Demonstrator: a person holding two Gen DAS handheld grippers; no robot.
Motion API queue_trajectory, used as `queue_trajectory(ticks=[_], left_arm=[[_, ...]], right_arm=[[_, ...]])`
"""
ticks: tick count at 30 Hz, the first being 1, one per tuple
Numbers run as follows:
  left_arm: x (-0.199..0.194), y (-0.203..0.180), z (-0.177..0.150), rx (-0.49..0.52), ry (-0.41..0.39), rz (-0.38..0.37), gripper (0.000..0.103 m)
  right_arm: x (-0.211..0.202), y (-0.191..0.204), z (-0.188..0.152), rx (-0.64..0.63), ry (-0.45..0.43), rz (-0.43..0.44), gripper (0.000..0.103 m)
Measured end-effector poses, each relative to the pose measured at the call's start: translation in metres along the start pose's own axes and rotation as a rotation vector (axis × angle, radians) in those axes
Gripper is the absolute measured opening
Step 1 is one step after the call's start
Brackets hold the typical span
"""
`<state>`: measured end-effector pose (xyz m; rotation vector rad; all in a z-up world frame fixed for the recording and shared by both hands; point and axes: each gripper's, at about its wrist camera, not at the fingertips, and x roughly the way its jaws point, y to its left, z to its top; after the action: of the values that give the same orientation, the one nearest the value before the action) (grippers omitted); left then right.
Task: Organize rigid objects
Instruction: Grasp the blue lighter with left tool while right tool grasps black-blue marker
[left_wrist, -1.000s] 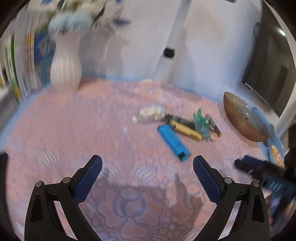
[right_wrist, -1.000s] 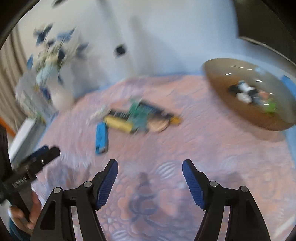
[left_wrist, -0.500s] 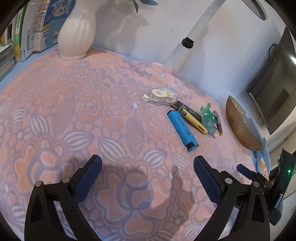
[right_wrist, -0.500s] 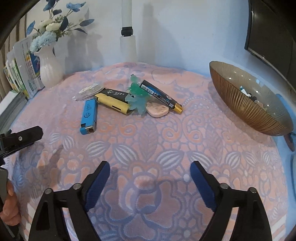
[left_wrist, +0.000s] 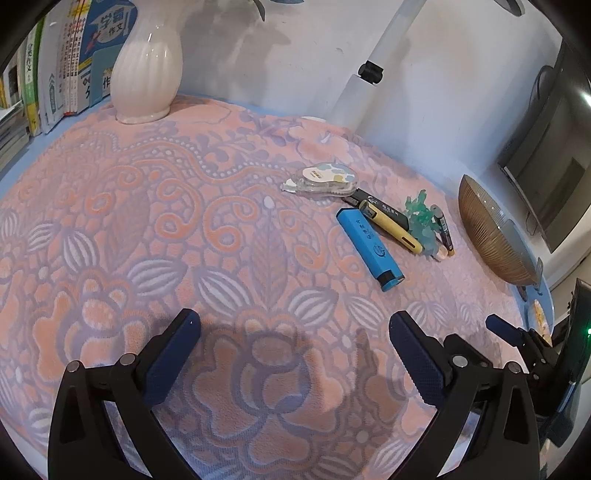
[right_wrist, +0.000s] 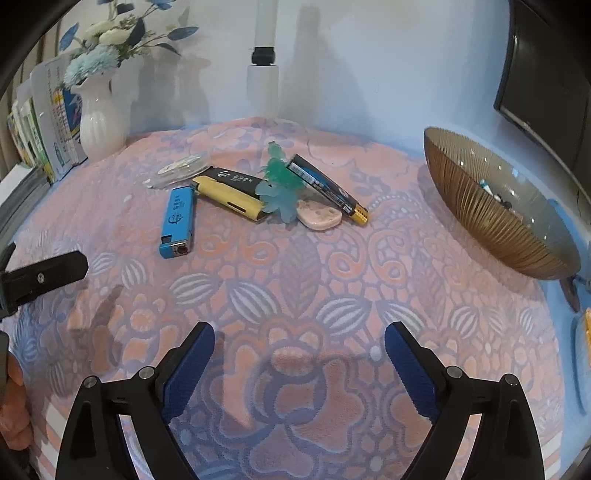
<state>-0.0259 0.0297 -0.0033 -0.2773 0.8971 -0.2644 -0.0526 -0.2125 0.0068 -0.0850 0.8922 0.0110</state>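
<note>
A cluster of small objects lies mid-table: a blue lighter (right_wrist: 177, 221) (left_wrist: 369, 248), a yellow lighter (right_wrist: 231, 197) (left_wrist: 391, 225), a clear correction-tape dispenser (left_wrist: 321, 179) (right_wrist: 183, 168), a green plastic clip (right_wrist: 280, 188) (left_wrist: 421, 218), a pink eraser (right_wrist: 319, 216) and a dark tube with a gold cap (right_wrist: 327, 188). A ribbed brown bowl (right_wrist: 491, 221) (left_wrist: 487, 236) with small items inside stands at the right. My left gripper (left_wrist: 291, 339) is open and empty, hovering short of the cluster. My right gripper (right_wrist: 299, 350) is open and empty, also short of it.
A white vase (left_wrist: 147, 62) (right_wrist: 101, 118) with blue flowers and a row of books (left_wrist: 55, 74) stand at the back left. A white lamp post (right_wrist: 262, 70) rises at the back wall. A dark monitor (left_wrist: 546, 166) is at the right. The left gripper's finger (right_wrist: 44, 277) shows at the right view's left edge.
Both grippers swung from blurred motion to a steady view over the table. The left one moved forward and lower toward the cluster. Both stayed open; no object moved.
</note>
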Motion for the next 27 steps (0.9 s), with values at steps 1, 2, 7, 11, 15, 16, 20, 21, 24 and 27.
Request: queue_trajectory(ticks=[1,2,7,11,15,16,20,21,24,27], left_arm=[[0.001,-0.002,0.0,0.009,0.003,0.011,0.102],[0.002,-0.004,0.0,0.018,0.007,0.022,0.102],[0.007,-0.016,0.0,0.071,0.037,0.089,0.102],[-0.004,-0.025,0.009,0.059,0.063,0.008,0.102],[-0.004,-0.05,0.025,0.107,0.084,-0.006,0.102],[0.004,-0.06,0.028,0.14,0.099,0.012,0.102],[0.034,-0.085,0.031,0.238,0.108,0.075,0.102],[0.042,-0.089,0.031,0.256,0.103,0.097,0.1],[0.065,-0.094,0.033,0.293,0.099,0.141,0.093],[0.075,-0.088,0.036,0.281,0.101,0.137,0.085]], right_arm=[[0.001,-0.002,0.0,0.01,0.005,0.005,0.093],[0.001,-0.002,0.0,0.015,0.008,0.006,0.093],[0.008,-0.007,0.002,0.036,0.056,0.037,0.093],[0.002,-0.036,0.003,0.164,0.104,0.189,0.093],[-0.011,-0.077,0.018,0.317,0.105,0.364,0.093],[-0.013,-0.081,0.025,0.306,0.098,0.355,0.093],[-0.012,-0.072,0.062,0.1,0.048,0.187,0.074],[-0.007,-0.067,0.069,0.044,0.04,0.157,0.065],[0.013,-0.059,0.082,-0.061,0.031,0.141,0.059],[0.035,-0.057,0.093,-0.114,0.033,0.179,0.059]])
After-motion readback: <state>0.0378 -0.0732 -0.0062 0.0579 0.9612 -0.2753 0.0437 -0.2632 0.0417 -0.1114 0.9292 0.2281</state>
